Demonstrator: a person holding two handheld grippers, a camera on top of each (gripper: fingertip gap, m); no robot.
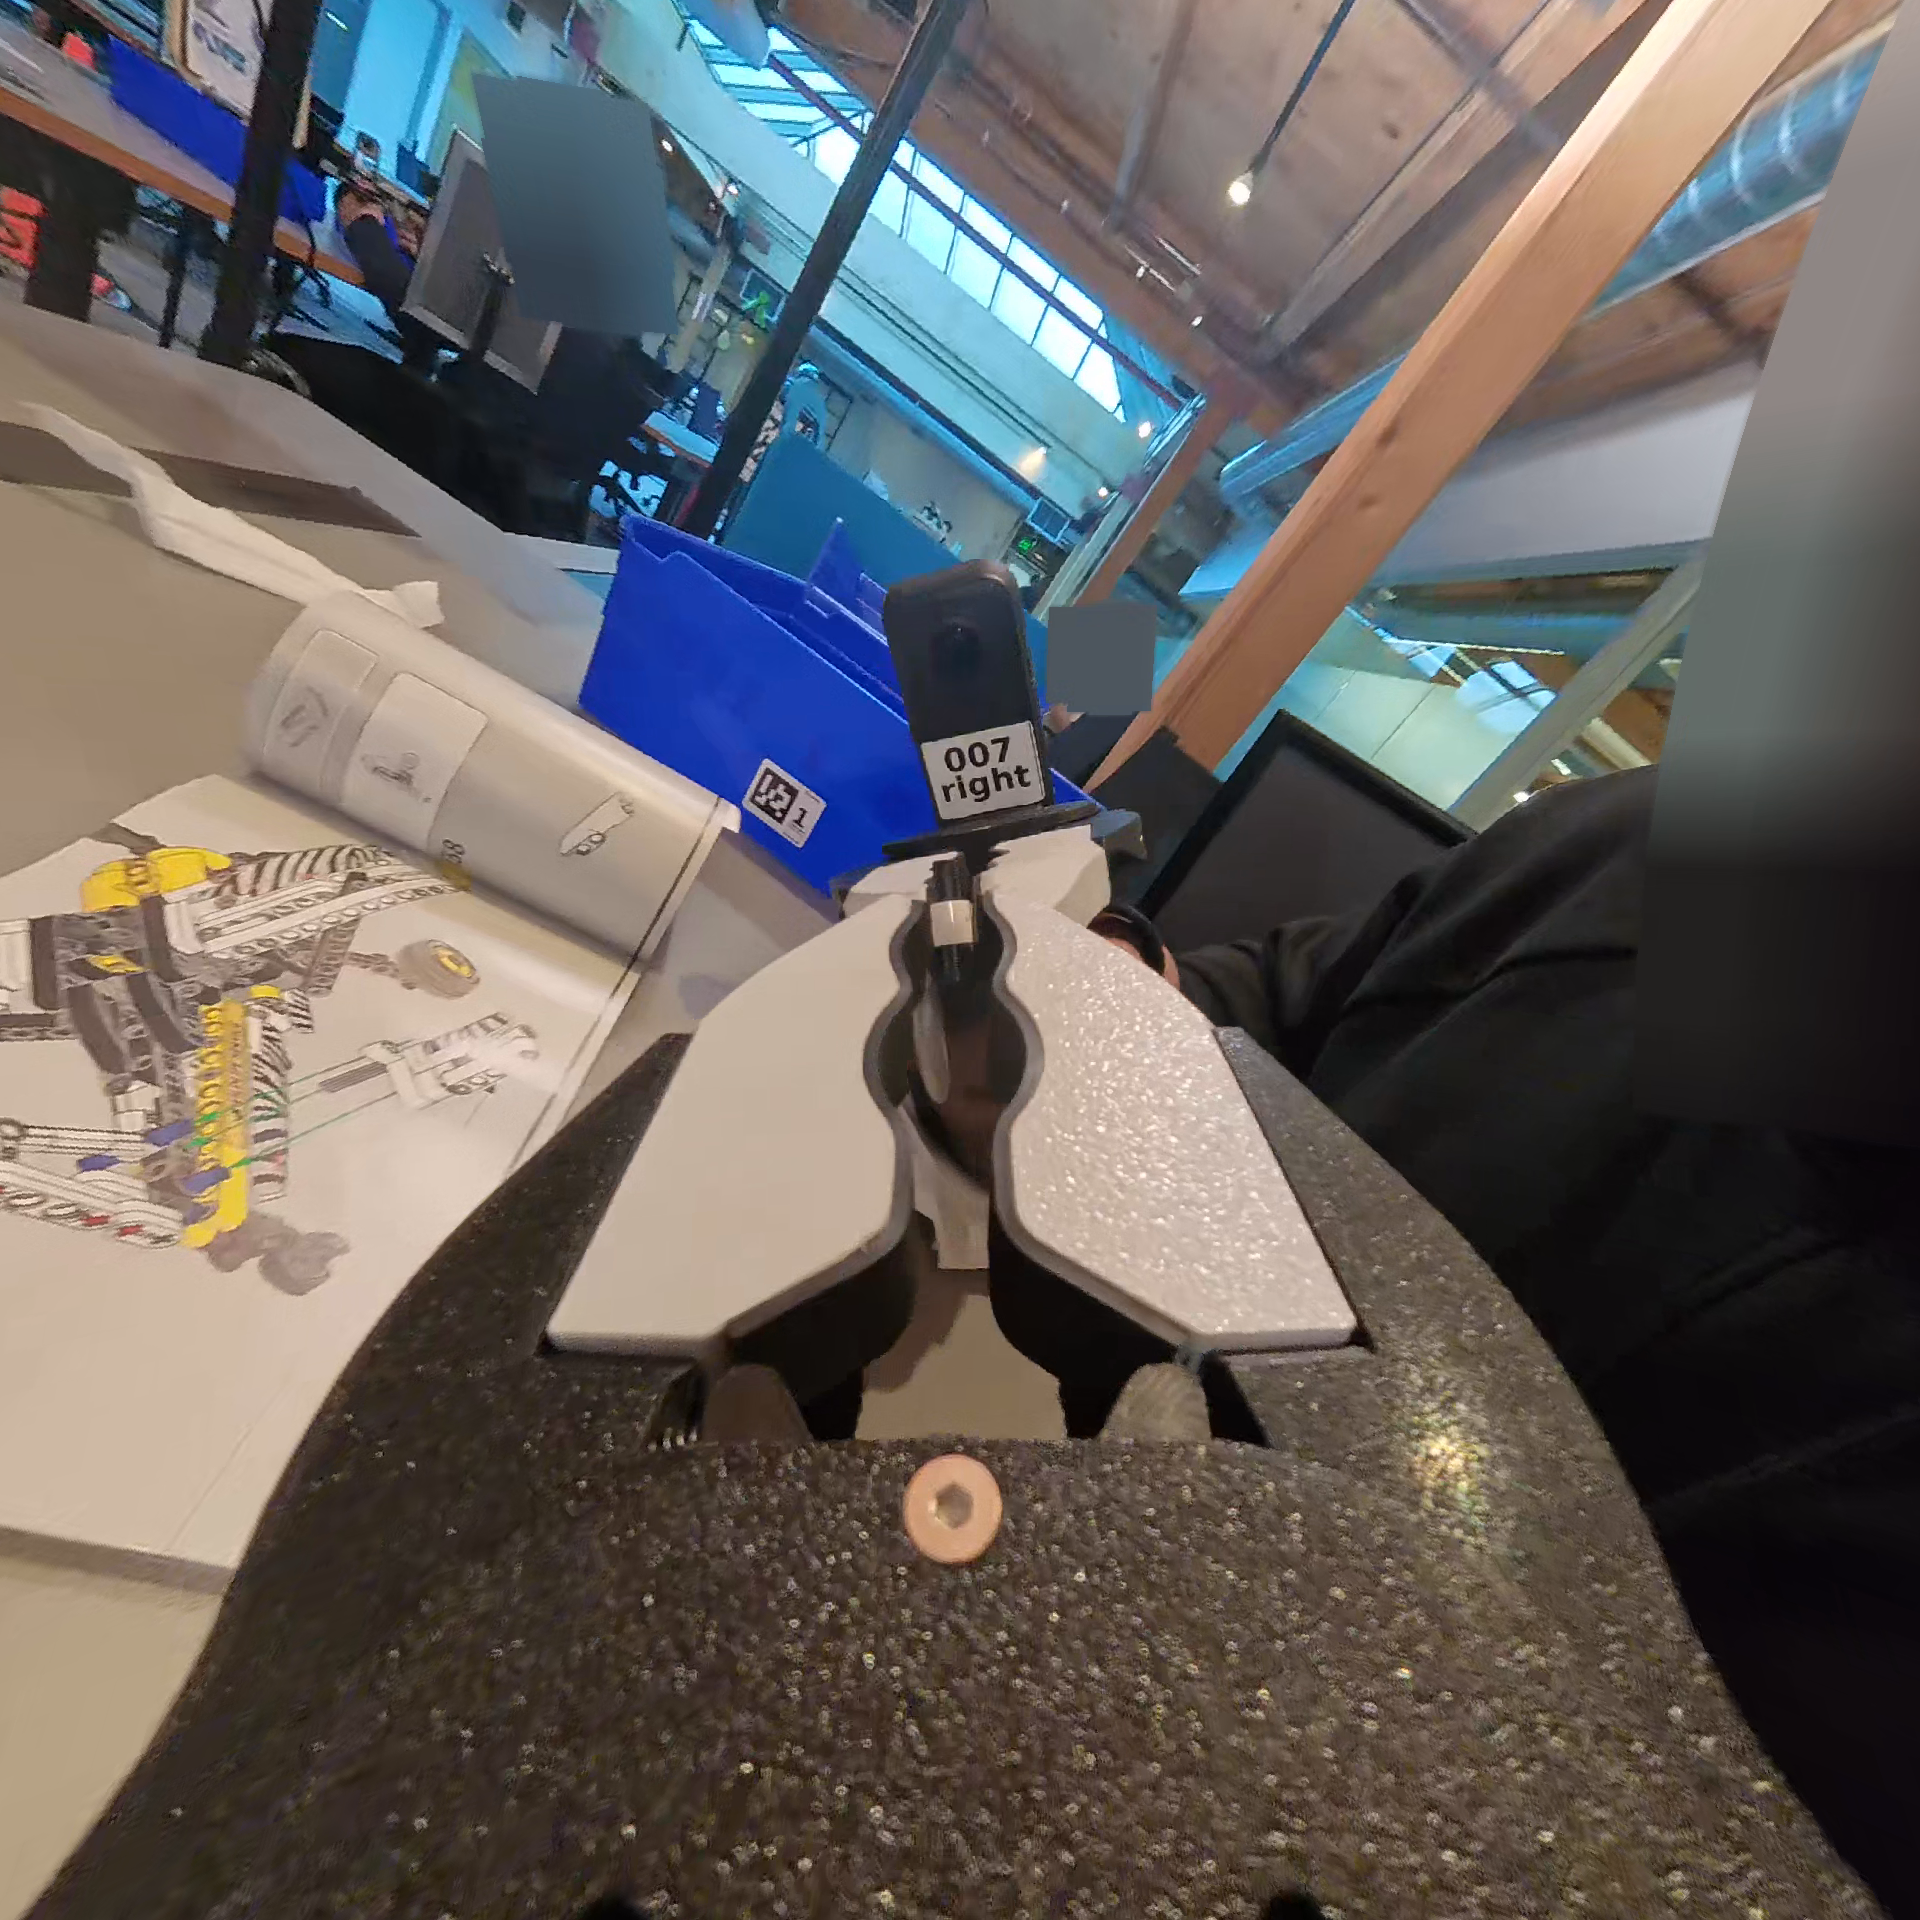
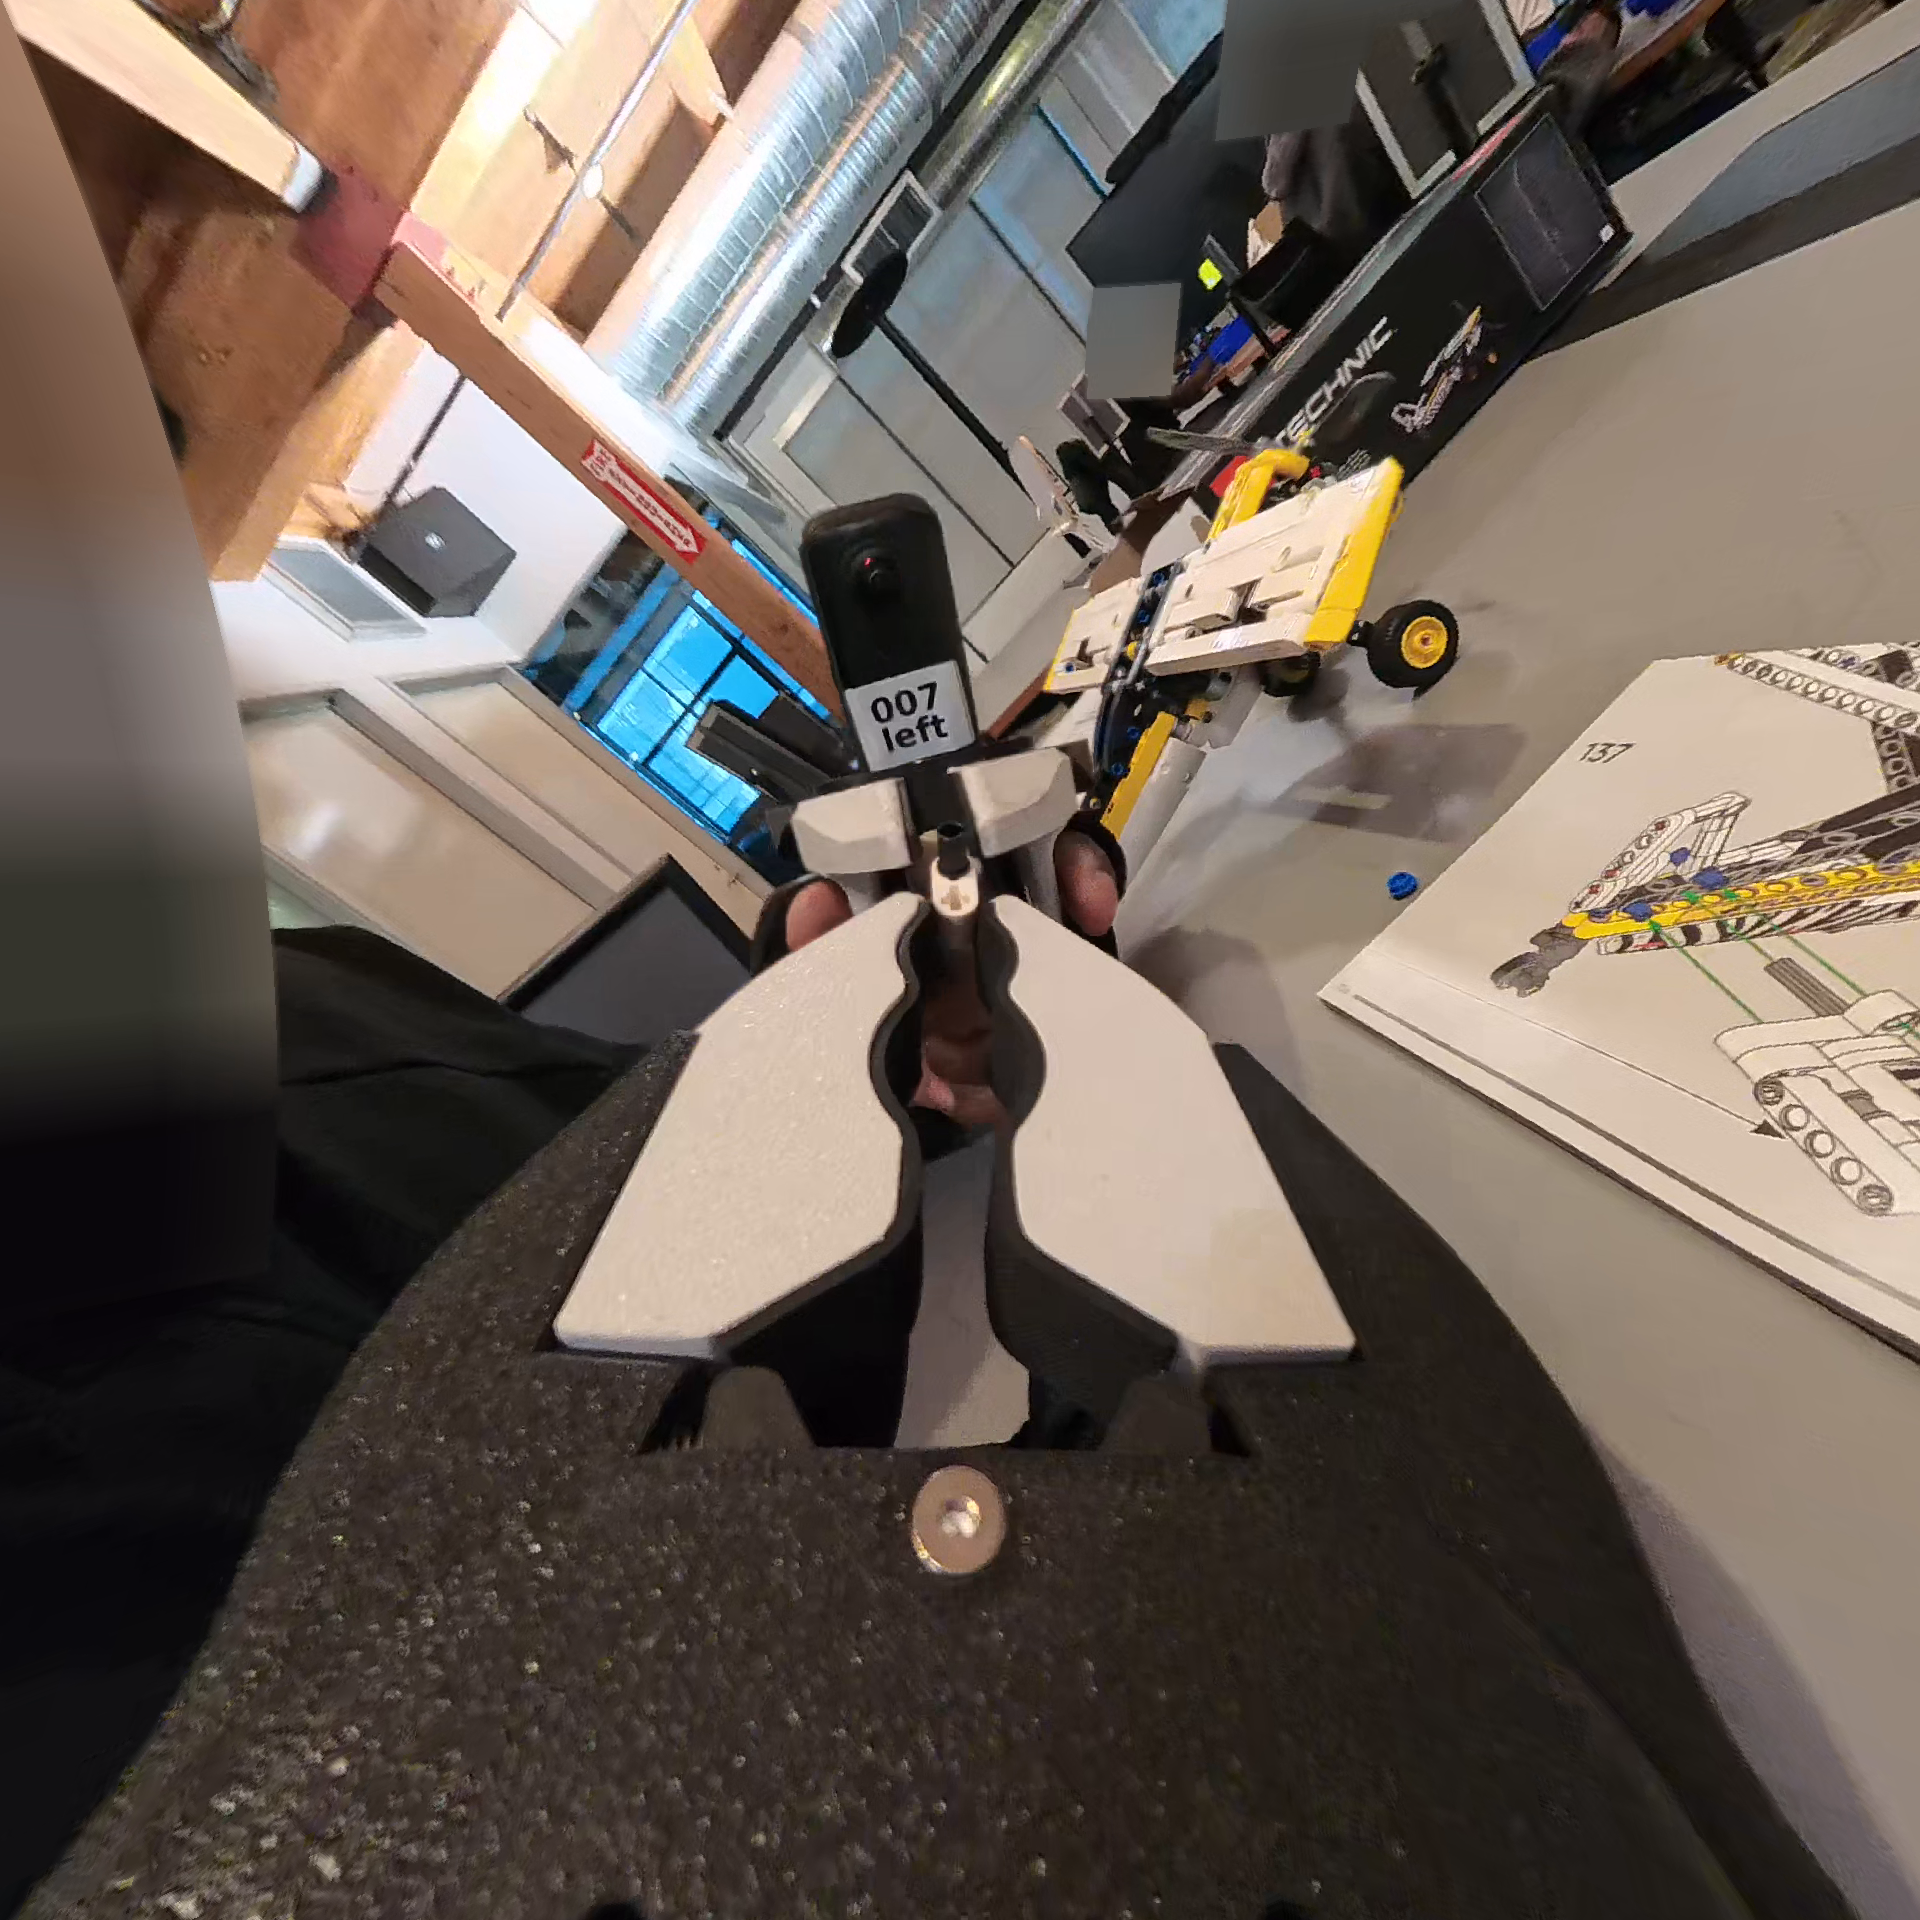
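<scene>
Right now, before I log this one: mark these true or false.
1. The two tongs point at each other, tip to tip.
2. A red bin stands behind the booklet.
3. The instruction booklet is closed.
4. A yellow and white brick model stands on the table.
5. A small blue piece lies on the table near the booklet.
1. True: the left tongs and the right tongs face each other, with a black axle and a white bush between them.
2. False: the bin is blue.
3. False: the booklet lies open.
4. True: the model stands on the grey table.
5. True: the blue piece.
</scene>
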